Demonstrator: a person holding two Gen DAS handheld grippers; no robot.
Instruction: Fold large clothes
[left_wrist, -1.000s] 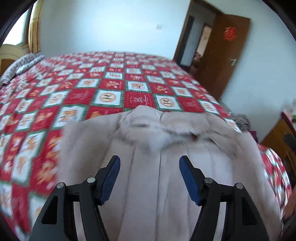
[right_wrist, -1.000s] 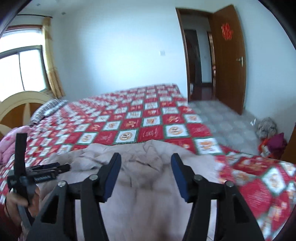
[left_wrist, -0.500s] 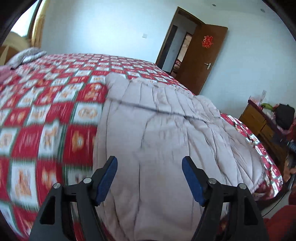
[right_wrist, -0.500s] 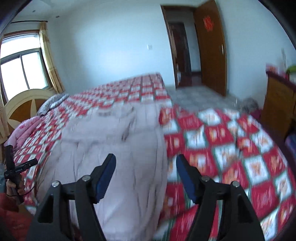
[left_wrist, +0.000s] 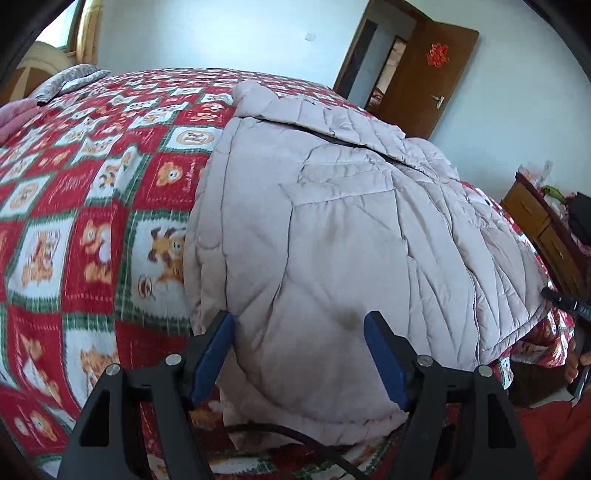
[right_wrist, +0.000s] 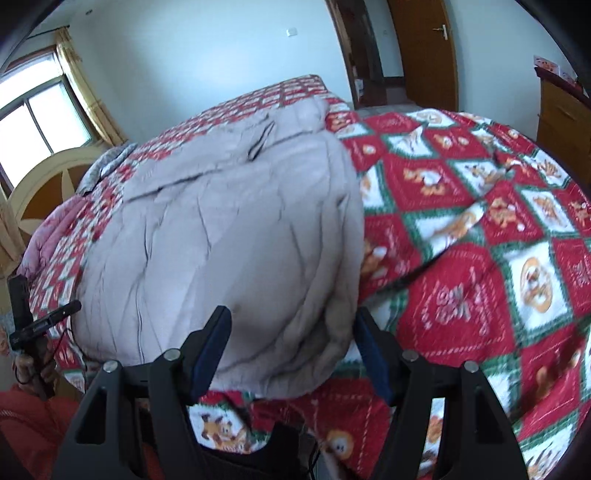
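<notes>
A: In the left wrist view, what lies ahead of the tool?

B: A pale quilted coat (left_wrist: 332, 229) fills the middle of the frame, spread on a bed under a red, white and green patterned blanket (left_wrist: 92, 229). The left gripper (left_wrist: 299, 343) is at the bottom centre with its jaws apart; they have just been opening. The coat's near hem shows between the blue pads, but whether they touch it I cannot tell.

A: And around it?

B: A black cable (left_wrist: 295, 441) runs under the hem at the bottom. A brown door (left_wrist: 424, 77) stands open at upper right, a wooden dresser (left_wrist: 546, 232) sits at the right edge, and a pillow (left_wrist: 70, 75) lies at upper left.

A: The right wrist view?

B: The same coat (right_wrist: 229, 236) fills the centre-left, the blanket (right_wrist: 480, 240) bare to its right. The right gripper (right_wrist: 291, 339), bottom centre, has jaws apart, just opened wider, straddling the coat's near corner; contact is unclear. A window (right_wrist: 40, 118) with a yellow curtain (right_wrist: 85, 81) is upper left, a curved headboard (right_wrist: 48, 177) below it.
</notes>
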